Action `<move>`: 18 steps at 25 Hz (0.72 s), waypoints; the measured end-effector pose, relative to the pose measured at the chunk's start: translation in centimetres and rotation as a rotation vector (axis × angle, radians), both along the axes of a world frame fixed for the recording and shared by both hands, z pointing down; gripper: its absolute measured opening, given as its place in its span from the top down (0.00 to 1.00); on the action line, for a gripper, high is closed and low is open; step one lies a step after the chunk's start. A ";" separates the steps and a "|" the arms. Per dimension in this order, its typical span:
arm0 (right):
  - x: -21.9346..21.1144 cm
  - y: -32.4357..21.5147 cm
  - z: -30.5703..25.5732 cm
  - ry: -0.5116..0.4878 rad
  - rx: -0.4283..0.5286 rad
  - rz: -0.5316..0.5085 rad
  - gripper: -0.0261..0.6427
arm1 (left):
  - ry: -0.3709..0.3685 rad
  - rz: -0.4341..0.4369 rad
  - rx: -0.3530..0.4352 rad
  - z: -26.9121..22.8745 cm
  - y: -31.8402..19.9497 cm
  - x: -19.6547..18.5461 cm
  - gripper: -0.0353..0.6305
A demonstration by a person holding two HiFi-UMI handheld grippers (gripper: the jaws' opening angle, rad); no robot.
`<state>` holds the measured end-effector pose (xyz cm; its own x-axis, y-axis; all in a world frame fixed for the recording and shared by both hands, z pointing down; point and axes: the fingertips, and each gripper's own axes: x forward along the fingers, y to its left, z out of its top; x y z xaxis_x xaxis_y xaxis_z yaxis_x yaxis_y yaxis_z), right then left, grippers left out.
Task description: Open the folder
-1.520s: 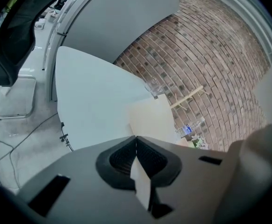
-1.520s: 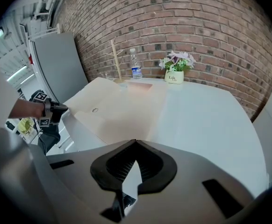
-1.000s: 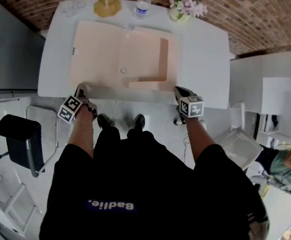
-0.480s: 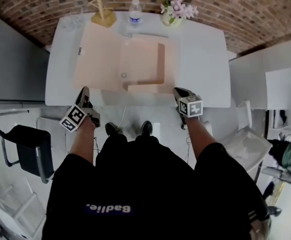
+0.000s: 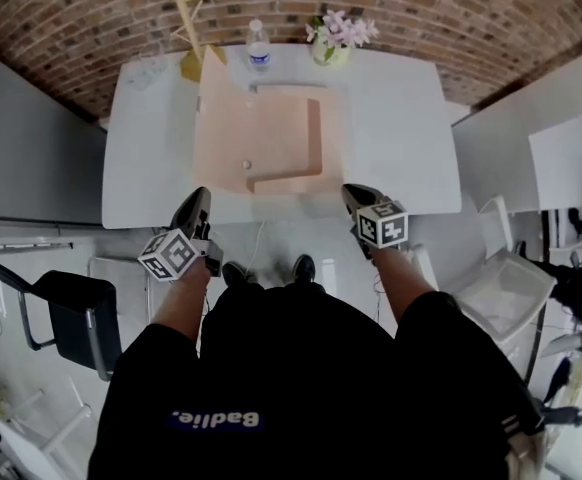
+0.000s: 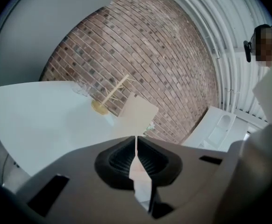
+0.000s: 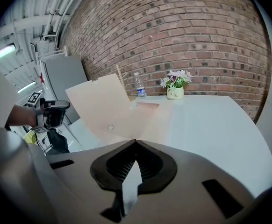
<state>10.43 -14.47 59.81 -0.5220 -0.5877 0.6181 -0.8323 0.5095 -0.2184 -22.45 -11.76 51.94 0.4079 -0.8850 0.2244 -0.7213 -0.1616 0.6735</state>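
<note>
We catch the folder (image 5: 286,138) on the table (image 5: 401,118) half open: our left gripper (image 5: 199,200), jaws clamped on the cover (image 5: 221,118), holds it raised, not yet flat; the right gripper (image 5: 352,194) waits beside, jaws together, empty.

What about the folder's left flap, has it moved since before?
Yes. The left flap has swung up and rightward: its outer edge lay well left of the wooden stand, now it lines up with it.

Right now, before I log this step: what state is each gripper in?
Left gripper: closed on the raised cover of the pale pink card folder.
Right gripper: closed, apparently pinching the same folder's near right corner.
</note>
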 end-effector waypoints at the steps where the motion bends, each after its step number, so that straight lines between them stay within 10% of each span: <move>1: -0.2 0.4 -0.4 -0.011 0.005 -0.009 0.92 | -0.006 0.024 0.010 -0.5 0.2 0.9 0.92; 18: -6.4 5.6 -14.4 -0.303 0.175 -0.128 0.92 | -0.160 0.376 0.276 -13.2 3.9 12.8 0.94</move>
